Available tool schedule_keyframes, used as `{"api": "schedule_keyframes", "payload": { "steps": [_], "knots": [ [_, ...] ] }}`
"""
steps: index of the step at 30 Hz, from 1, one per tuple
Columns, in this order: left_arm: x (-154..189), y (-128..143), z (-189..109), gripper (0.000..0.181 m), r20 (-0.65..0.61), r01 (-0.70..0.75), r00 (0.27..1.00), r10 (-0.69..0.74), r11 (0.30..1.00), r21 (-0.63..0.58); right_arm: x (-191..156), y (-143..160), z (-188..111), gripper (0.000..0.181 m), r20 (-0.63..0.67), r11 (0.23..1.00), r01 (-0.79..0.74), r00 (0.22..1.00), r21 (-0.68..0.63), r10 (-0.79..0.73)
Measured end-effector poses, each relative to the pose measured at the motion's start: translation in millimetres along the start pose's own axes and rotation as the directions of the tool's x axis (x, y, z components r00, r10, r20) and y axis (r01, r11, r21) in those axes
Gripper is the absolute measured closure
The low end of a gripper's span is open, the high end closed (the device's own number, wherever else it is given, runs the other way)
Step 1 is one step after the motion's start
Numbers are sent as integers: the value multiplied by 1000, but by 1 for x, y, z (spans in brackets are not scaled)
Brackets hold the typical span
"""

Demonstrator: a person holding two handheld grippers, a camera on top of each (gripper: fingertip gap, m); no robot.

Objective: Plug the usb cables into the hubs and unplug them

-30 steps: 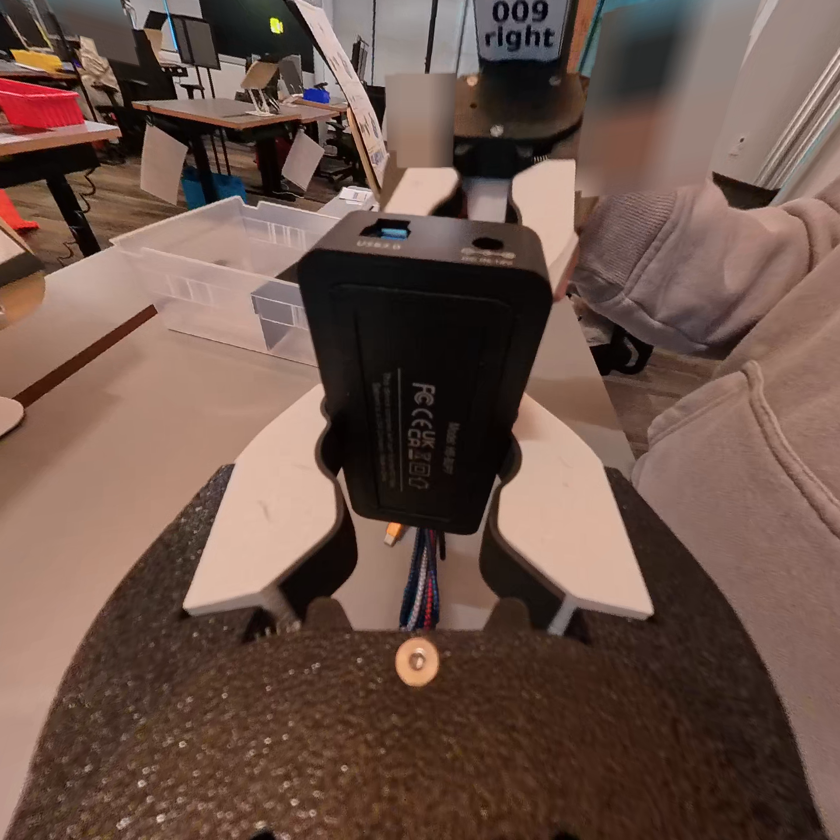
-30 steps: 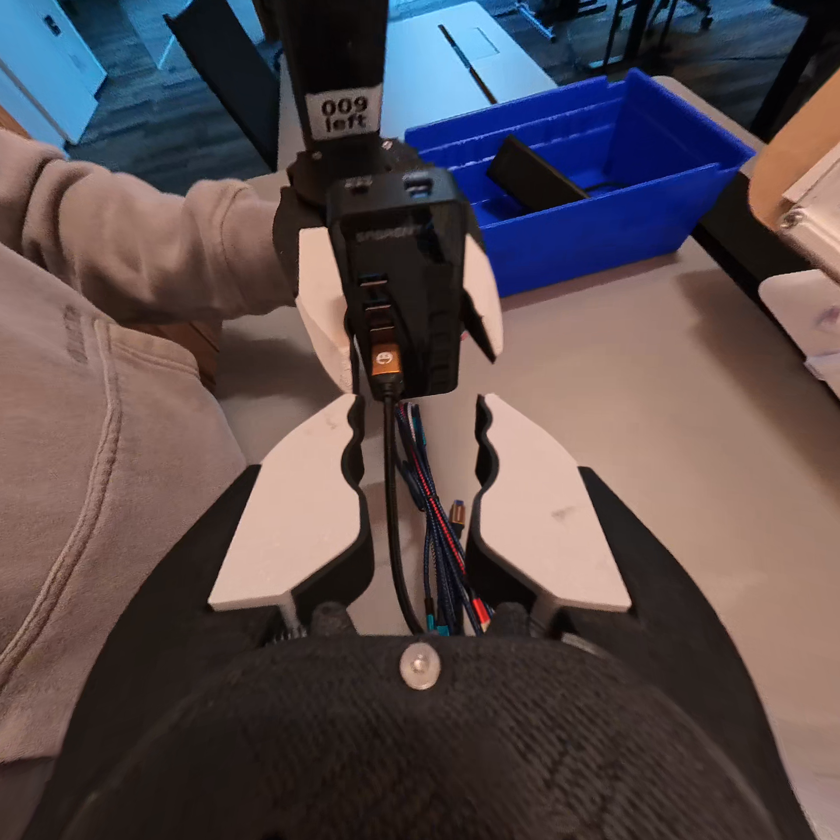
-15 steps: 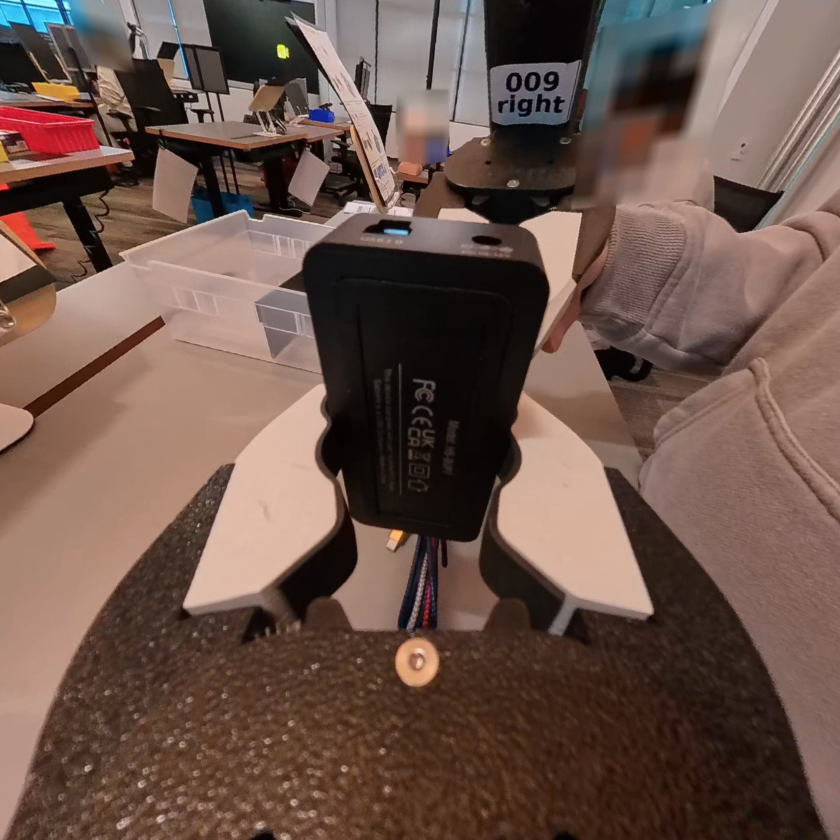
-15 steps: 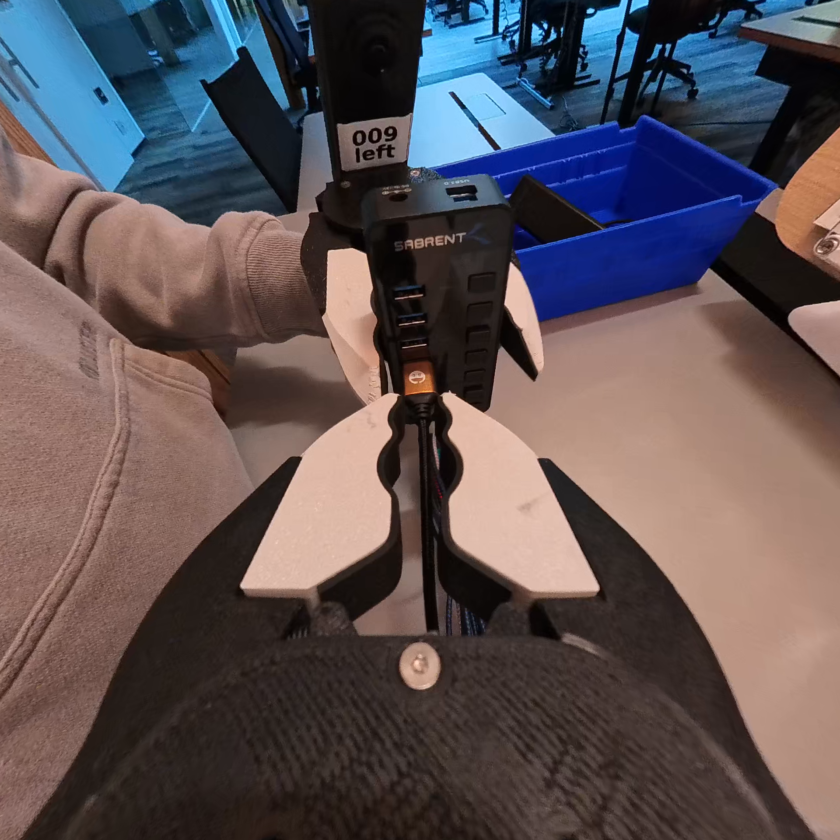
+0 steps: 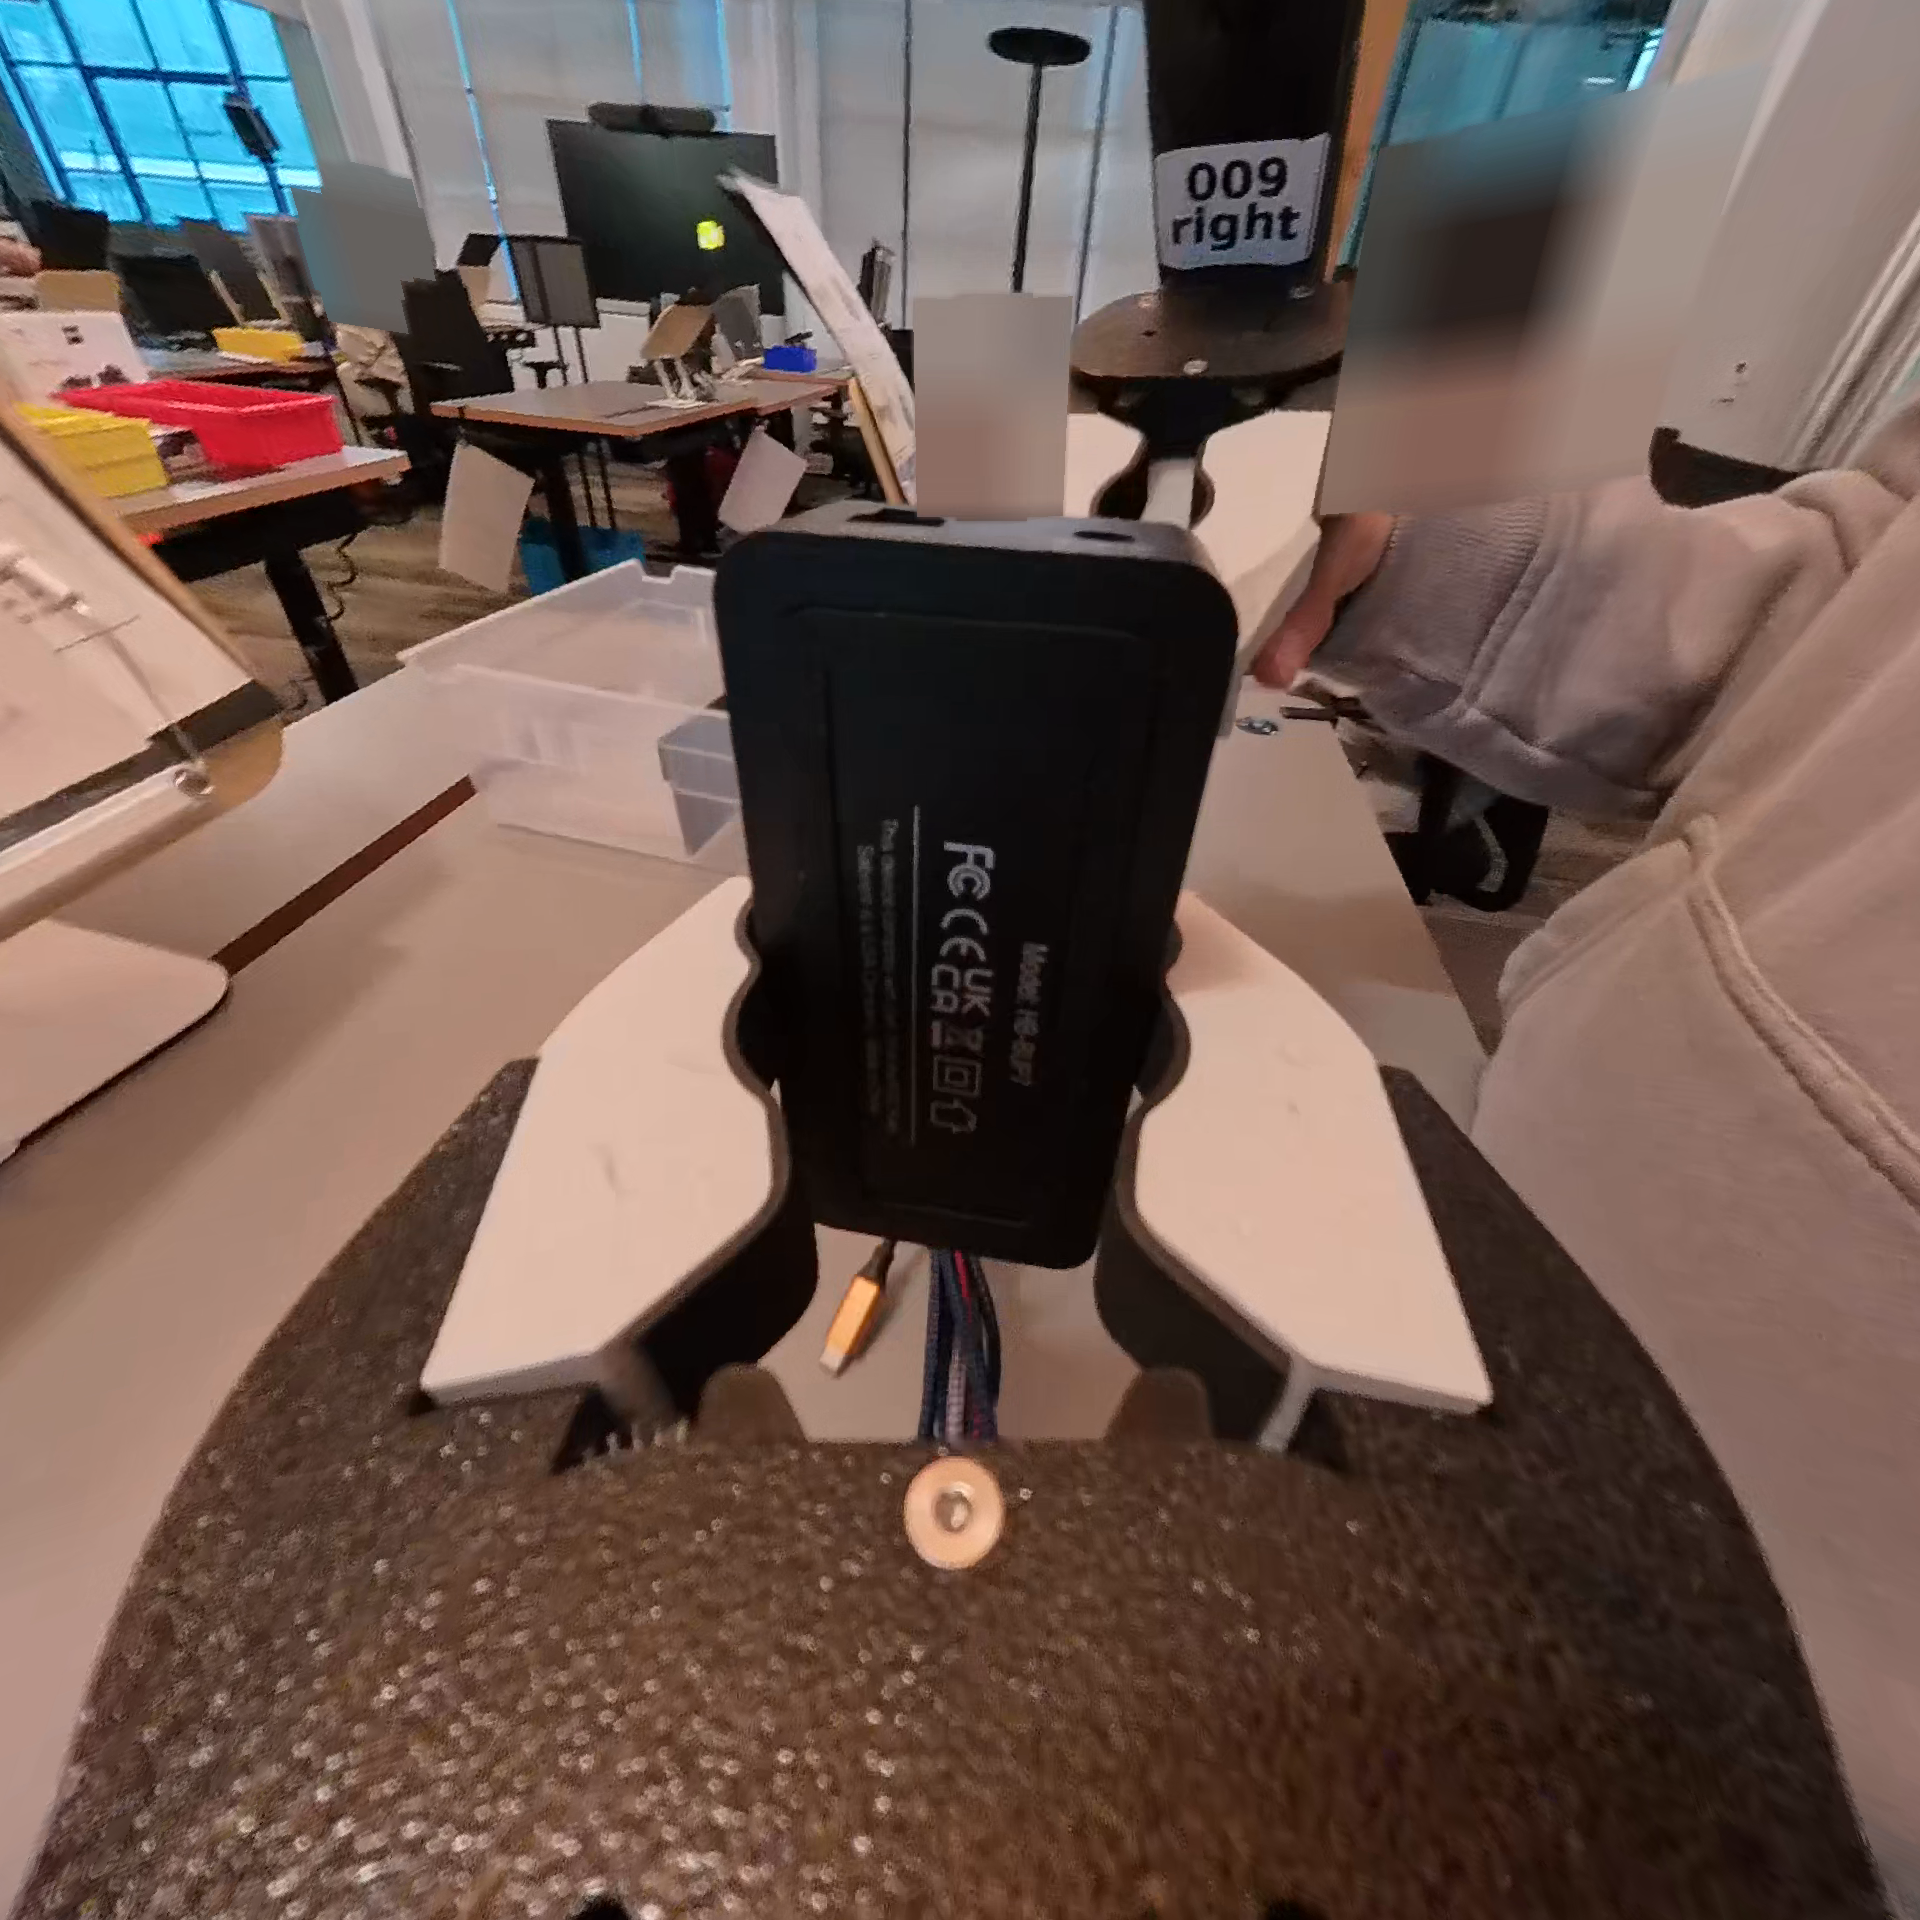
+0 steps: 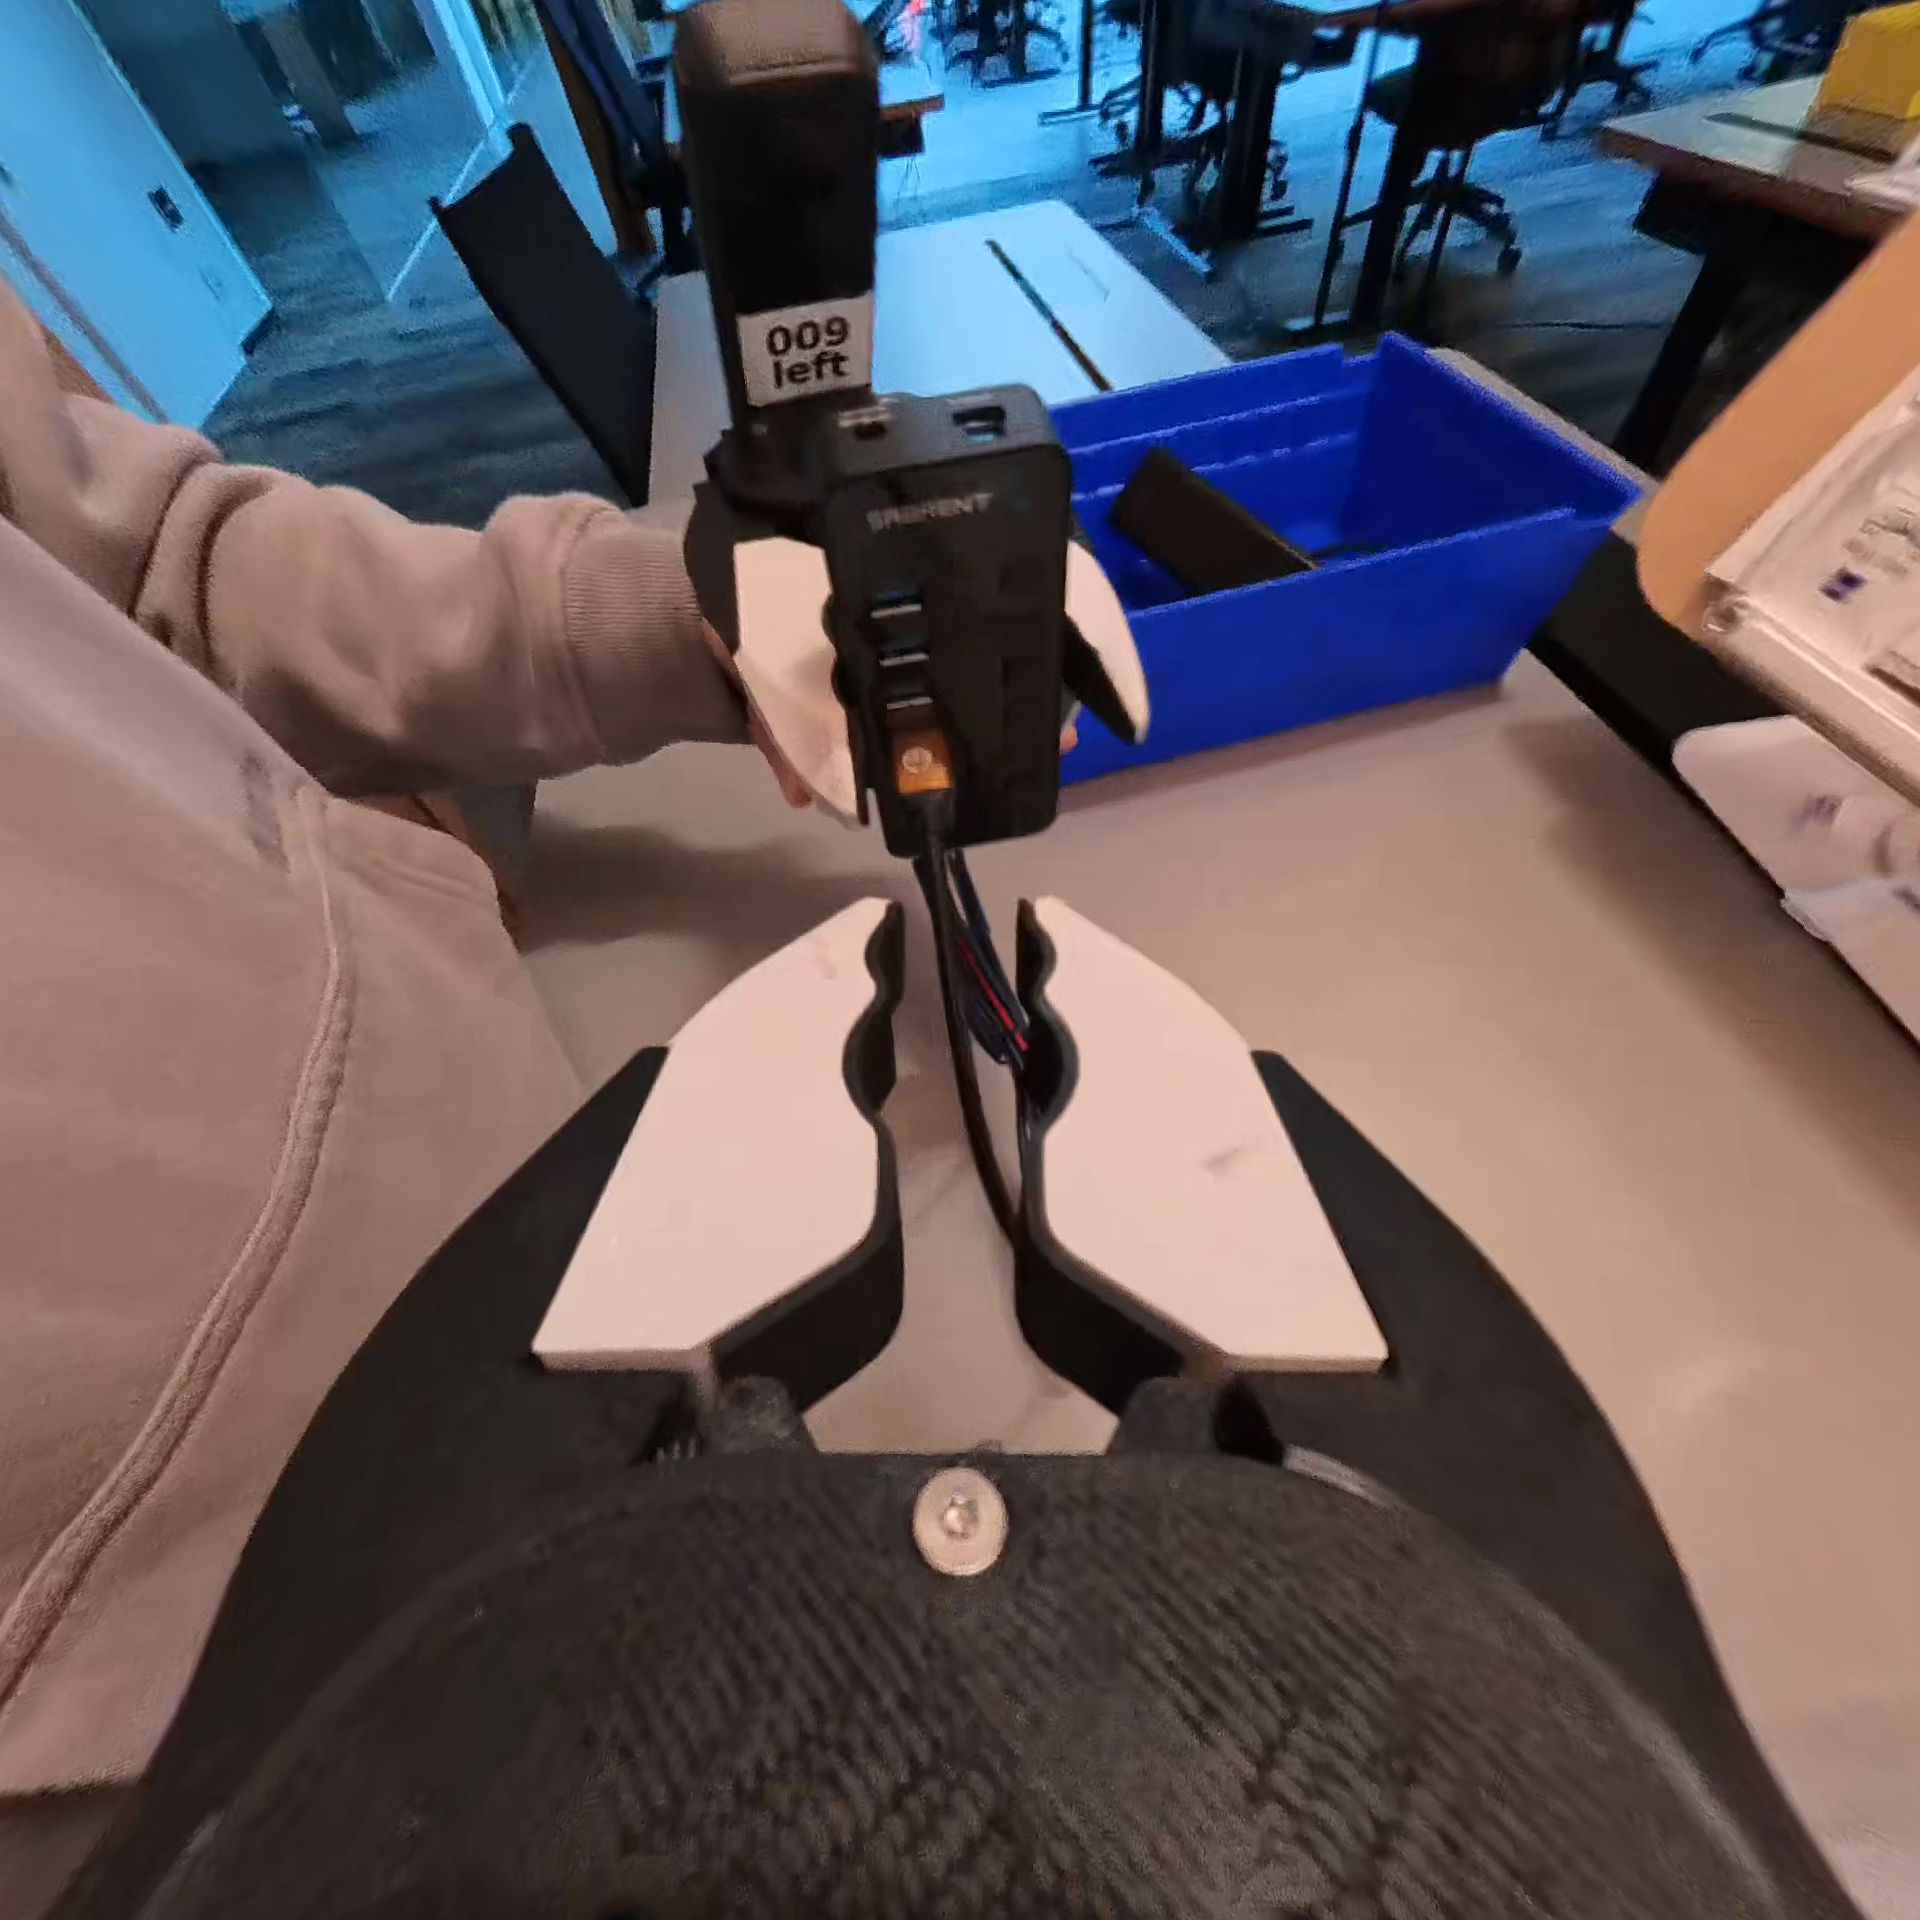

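Observation:
My left gripper (image 5: pixel 961 935) is shut on a black USB hub (image 5: pixel 966 883), held upright above the table with its back towards the left wrist camera. In the right wrist view the hub (image 6: pixel 956 623) shows its ports. An orange plug (image 6: pixel 914 764) sits in the lowest port. Its black cable (image 6: pixel 961 1039) and a bundle of braided cables (image 6: pixel 997 997) hang down between my right gripper's fingers. My right gripper (image 6: pixel 958 914) is a little open, just below the hub, holding nothing. A loose orange connector (image 5: pixel 857 1320) hangs under the hub.
A blue bin (image 6: pixel 1351 644) holding a black object (image 6: pixel 1205 530) stands on the grey table (image 6: pixel 1403 987) behind the hub. A clear plastic bin (image 5: pixel 582 675) is at the table's other end. The person's grey sleeves flank both grippers. White stands sit at the table edges.
Half a second ago my right gripper was shut on the black cable just under the orange plug. It has now opened and drawn back from the hub. The plug stays in its port.

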State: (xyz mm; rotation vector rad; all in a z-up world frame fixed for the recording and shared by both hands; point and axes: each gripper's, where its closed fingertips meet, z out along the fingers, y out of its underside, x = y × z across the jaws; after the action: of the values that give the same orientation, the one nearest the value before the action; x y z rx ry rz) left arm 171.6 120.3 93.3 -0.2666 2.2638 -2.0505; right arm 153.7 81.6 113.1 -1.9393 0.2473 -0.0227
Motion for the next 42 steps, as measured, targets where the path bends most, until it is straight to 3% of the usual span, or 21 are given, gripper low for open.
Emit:
{"api": "schedule_keyframes", "payload": {
  "steps": [3,9,16,21,25,27,30,33,35,36,37,39,42],
  "knots": [
    [5,-3,7,115,-19,-6,1000,6,1000,31,-13,-5,22,160,51,1000,12,999,1,-12],
    [9,-6,11,115,-36,27,999,-24,996,81,-9,-5,35,175,-26,999,46,999,15,-46],
    [16,-10,15,115,-74,41,997,-32,991,127,-11,-1,32,162,-17,1000,20,1000,21,-19],
    [20,-13,15,116,-107,44,994,-28,988,150,-16,11,30,148,63,1000,-6,998,-27,8],
    [22,-16,16,116,-121,63,992,-43,985,162,-19,19,33,147,56,998,25,998,-51,-22],
    [23,-13,20,116,-122,49,992,-32,989,137,-21,19,35,143,67,998,45,997,-43,-42],
    [23,-8,22,116,-106,6,994,3,996,86,-6,-1,19,111,-10,997,26,1000,75,-26],
    [26,-7,25,116,-114,-21,993,27,998,56,-9,-16,16,97,71,986,-77,995,150,67],
    [27,-8,28,116,-121,-38,992,43,998,43,-13,-15,25,100,64,991,-32,998,127,24],
    [27,-8,29,116,-119,-52,991,56,998,34,-15,-16,29,117,61,992,4,998,127,-11],
    [27,-8,30,116,-114,-65,991,67,998,26,-14,-20,31,123,38,989,33,999,142,-38],
    [26,-8,30,116,-108,-94,990,94,996,1,-13,-25,31,123,14,984,81,996,157,-84],
    [25,1,32,116,-95,-156,985,145,981,-117,-13,-20,31,124,30,989,138,990,60,-140]
  ]
}}
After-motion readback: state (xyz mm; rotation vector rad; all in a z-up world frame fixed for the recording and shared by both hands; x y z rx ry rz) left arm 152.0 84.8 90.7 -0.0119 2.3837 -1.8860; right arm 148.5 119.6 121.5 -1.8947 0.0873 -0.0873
